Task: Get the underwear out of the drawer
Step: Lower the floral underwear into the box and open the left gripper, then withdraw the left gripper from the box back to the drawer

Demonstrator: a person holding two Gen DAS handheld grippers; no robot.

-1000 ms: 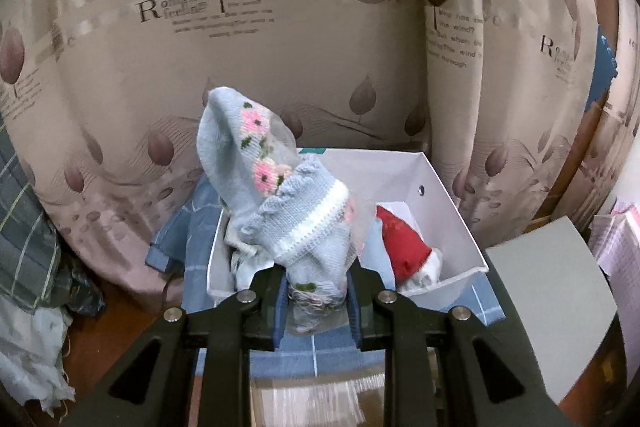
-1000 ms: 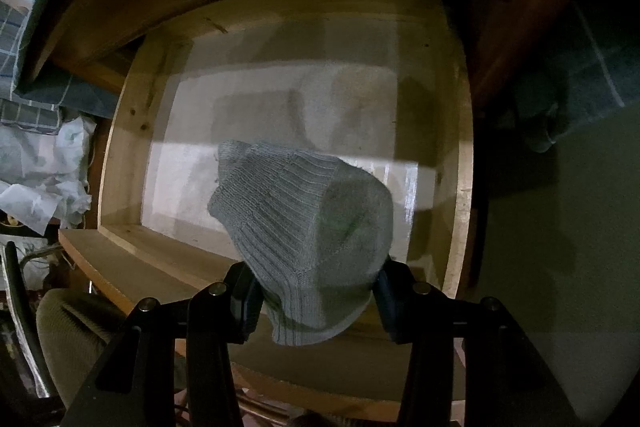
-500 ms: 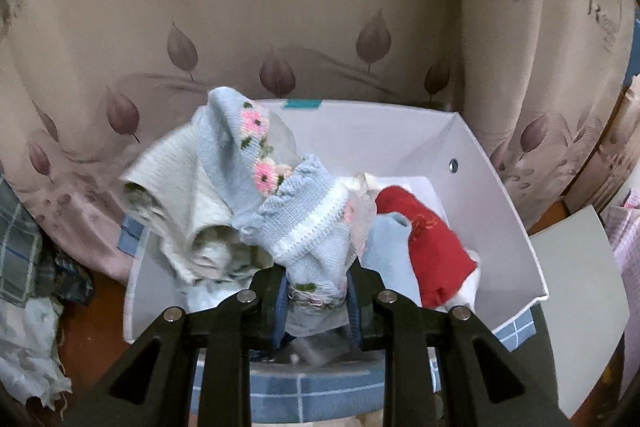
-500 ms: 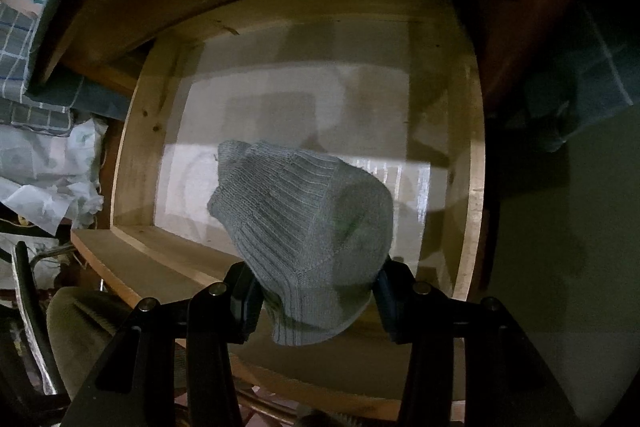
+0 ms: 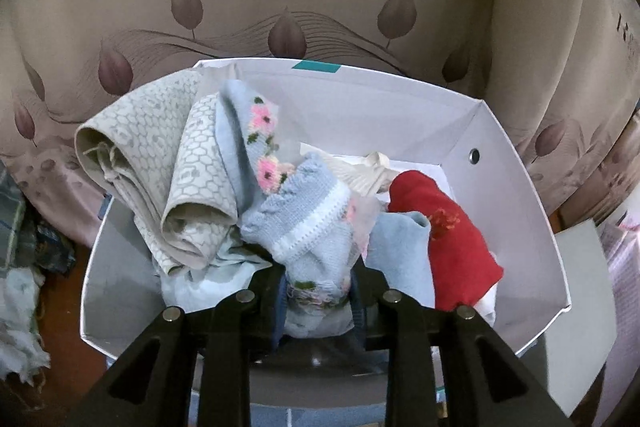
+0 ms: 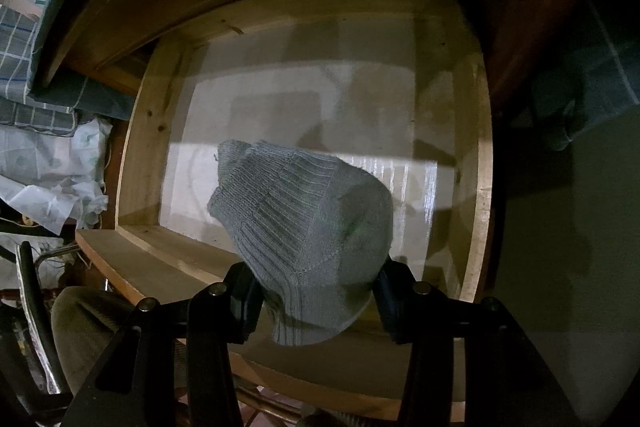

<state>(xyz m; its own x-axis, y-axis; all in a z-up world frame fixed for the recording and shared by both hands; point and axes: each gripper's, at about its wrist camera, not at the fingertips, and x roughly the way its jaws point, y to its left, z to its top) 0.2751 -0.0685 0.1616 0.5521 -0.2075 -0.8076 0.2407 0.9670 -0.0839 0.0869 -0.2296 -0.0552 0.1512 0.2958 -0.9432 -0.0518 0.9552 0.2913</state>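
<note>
My left gripper (image 5: 318, 297) is shut on a light blue knit garment with pink flowers (image 5: 304, 219) and holds it inside the open top of a white box (image 5: 516, 211). The box holds a beige patterned cloth (image 5: 180, 187), a red garment (image 5: 452, 235) and a pale blue piece (image 5: 400, 251). My right gripper (image 6: 316, 301) is shut on a grey ribbed knit garment (image 6: 304, 227) and holds it above the open wooden drawer (image 6: 140, 155), whose pale bottom shows bare behind it.
A leaf-patterned curtain (image 5: 280, 7) hangs behind the box. Crumpled cloth (image 5: 16, 315) lies left of the box, a white panel (image 5: 584, 307) to its right. Checked fabric and white bags (image 6: 44, 147) sit left of the drawer; dark cloth (image 6: 580, 107) hangs at its right.
My left gripper has moved forward and down toward the white box with the blue garment, so the box fills the view. My right gripper has held the grey garment nearly still over the drawer.
</note>
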